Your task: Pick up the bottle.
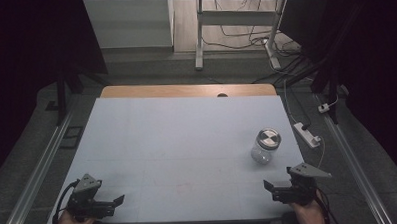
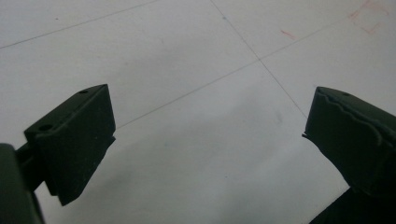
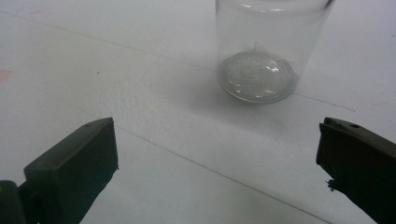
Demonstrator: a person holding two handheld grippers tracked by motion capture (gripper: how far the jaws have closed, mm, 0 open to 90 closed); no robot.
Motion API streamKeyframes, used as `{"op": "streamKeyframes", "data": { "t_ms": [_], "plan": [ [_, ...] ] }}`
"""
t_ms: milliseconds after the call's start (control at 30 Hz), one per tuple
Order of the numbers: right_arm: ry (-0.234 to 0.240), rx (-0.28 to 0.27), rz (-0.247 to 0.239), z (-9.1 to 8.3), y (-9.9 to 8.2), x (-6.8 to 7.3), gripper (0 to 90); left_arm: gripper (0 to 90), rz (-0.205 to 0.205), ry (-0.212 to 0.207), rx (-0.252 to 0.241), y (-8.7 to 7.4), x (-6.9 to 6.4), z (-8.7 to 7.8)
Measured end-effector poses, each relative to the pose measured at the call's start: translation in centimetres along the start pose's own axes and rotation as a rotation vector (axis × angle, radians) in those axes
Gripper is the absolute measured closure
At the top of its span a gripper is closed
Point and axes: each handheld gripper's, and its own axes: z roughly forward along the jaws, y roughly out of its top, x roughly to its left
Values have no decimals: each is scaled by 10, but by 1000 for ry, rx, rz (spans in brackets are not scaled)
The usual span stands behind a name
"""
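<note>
High view: white counter under dim light, wooden strip along its far edge. Glass jar with a metal lid upright near the right edge, in the nearer half. Left hand-held gripper at the near left corner, jaws parted and pointing toward the middle, nothing between them. Right hand-held gripper at the near right corner, just nearer than the jar and apart from it, jaws spread, nothing held. Power strip on the floor beyond the right edge.

Left gripper view: two black jaws standing wide apart above bare counter, crossed by thin lines, faint red marks at the upper right.

Right gripper view: jaws released and wide, bare counter between them. Jar ahead, slightly right of centre, its clear base resting on the surface, untouched.
</note>
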Motion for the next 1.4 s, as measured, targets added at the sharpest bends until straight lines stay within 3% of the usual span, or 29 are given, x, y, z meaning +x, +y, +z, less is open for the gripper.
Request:
{"op": "streamKeyframes", "data": {
  "t_ms": [167,500,867,1033,1400],
  "plan": [
    [31,4,15,1,0,-3,0,26,8,-12,1,0,0,0],
    [47,22,18,2,1,-3,0,26,24,-34,3,0,0,0],
    [72,29,24,3,2,-4,0,23,13,-41,-6,-1,1,0],
    [96,8,37,3,4,-3,0,23,3,-45,-11,-1,2,-1],
    [82,-17,26,4,10,-3,0,22,-12,-58,-21,-1,5,-1]
  ]
}}
